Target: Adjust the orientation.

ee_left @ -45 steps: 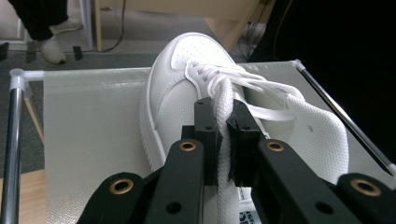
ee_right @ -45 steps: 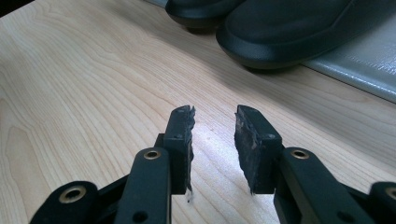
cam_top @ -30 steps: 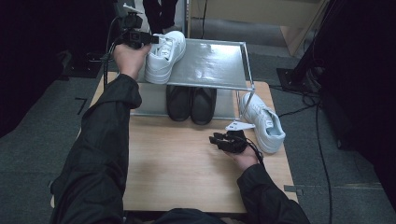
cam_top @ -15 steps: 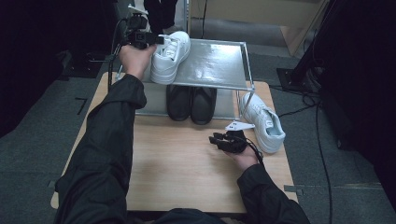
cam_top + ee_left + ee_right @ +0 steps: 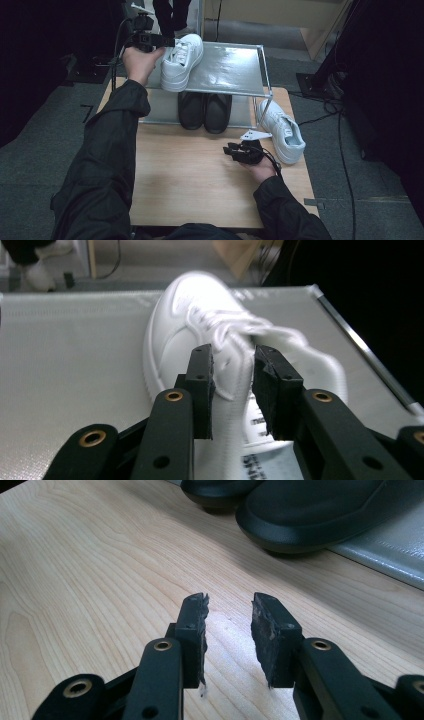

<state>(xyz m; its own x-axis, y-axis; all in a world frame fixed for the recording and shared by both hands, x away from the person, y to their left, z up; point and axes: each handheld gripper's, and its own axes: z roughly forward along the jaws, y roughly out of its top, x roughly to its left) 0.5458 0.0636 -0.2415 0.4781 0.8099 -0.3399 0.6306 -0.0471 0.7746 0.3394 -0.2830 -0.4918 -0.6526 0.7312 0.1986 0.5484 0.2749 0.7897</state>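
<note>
opening left gripper (image 5: pixel 232 375) jaws around white sneaker (image 5: pixel 200 325) heel.

Two white sneakers were counted: one (image 5: pixel 181 61) on the far left of the rack's top shelf (image 5: pixel 227 70), the other (image 5: pixel 281 130) on the table (image 5: pixel 190 185) at the right. Two black shoes (image 5: pixel 205 111) sat side by side on the lower level of the rack, and there was one rack and one table. Two grippers were present, the left gripper (image 5: pixel 145 37) far left and the right gripper (image 5: pixel 240 150) near right.
</note>
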